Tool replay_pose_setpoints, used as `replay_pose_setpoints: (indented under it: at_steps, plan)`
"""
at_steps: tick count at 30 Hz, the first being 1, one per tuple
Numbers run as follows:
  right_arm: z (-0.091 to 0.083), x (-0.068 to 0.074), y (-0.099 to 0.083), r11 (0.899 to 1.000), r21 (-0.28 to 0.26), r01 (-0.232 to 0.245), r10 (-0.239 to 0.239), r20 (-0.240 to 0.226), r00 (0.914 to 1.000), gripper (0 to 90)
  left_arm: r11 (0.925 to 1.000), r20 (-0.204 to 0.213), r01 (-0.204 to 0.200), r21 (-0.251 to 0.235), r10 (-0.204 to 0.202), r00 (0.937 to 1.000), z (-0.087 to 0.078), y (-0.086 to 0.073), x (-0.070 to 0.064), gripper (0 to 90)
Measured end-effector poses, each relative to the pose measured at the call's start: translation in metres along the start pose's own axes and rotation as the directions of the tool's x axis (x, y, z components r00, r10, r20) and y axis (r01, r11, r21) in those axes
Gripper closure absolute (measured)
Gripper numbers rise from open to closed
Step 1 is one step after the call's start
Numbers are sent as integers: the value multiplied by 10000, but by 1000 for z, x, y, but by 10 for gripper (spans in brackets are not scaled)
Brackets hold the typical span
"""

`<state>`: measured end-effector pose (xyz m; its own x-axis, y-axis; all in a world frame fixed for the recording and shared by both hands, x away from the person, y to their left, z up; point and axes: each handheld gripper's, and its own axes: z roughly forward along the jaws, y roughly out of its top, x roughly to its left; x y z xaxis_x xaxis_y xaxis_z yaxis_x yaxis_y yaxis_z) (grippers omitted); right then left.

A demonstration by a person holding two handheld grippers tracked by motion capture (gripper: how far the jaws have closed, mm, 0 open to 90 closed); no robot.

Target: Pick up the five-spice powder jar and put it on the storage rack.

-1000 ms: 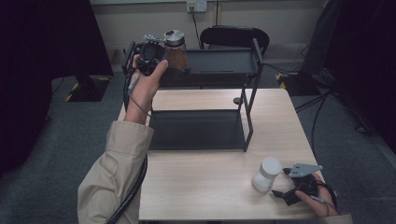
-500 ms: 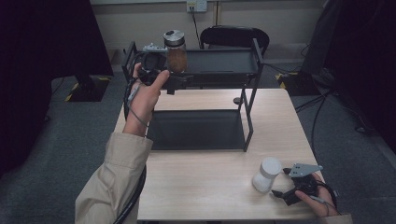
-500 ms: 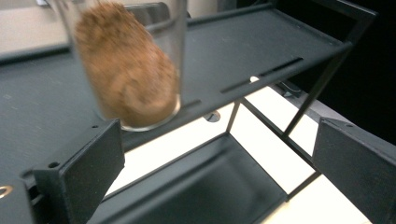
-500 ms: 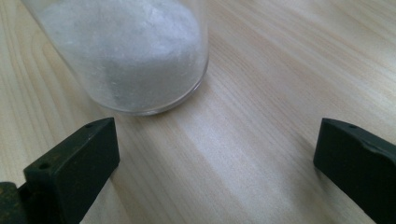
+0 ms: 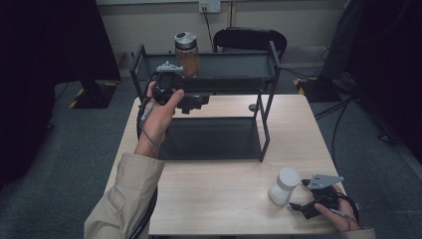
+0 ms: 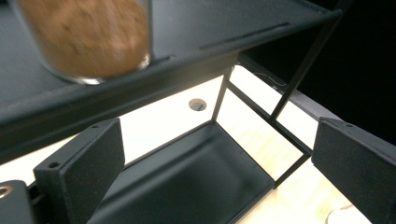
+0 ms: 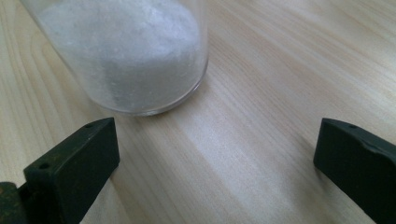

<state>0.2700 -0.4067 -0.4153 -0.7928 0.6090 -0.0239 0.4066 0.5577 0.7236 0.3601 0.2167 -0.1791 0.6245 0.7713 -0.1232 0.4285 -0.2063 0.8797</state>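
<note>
A glass jar of brown powder [image 5: 187,55] with a metal lid stands on the top shelf of a black two-tier rack [image 5: 226,66]. My left gripper [image 5: 193,103] is open just in front of and below that shelf's front edge. In the left gripper view [image 6: 217,172] the brown jar [image 6: 88,37] sits up and to the left of the empty jaws. A jar of white powder [image 5: 284,185] stands on the table at the front right. My right gripper [image 5: 298,195] is open just to its right; the white jar [image 7: 126,51] is ahead and left of the jaws, apart from them.
The rack's lower tray [image 5: 211,138] lies bare on the light wooden table [image 5: 214,204]. A round cable hole [image 5: 253,107] is behind the rack's right post. A black chair [image 5: 249,37] stands beyond the table. The table's front edge is close to my right hand.
My left gripper has come down and toward the person, from beside the brown jar to below the top shelf's front edge. The jar stays on the shelf. The right gripper has not moved.
</note>
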Motion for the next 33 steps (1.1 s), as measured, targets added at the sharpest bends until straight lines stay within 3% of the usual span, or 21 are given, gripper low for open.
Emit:
replay_pose_setpoints:
  at_steps: [9,33]
  plan:
    - [0,0,0,10000,-6,4,-4,6,10000,0,9998,348,157,-95,-153,9993,12,-26,7,20]
    - [0,1,0,10000,1,-18,18,28,10000,0,9986,700,206,483,-240,9973,40,-76,12,20]
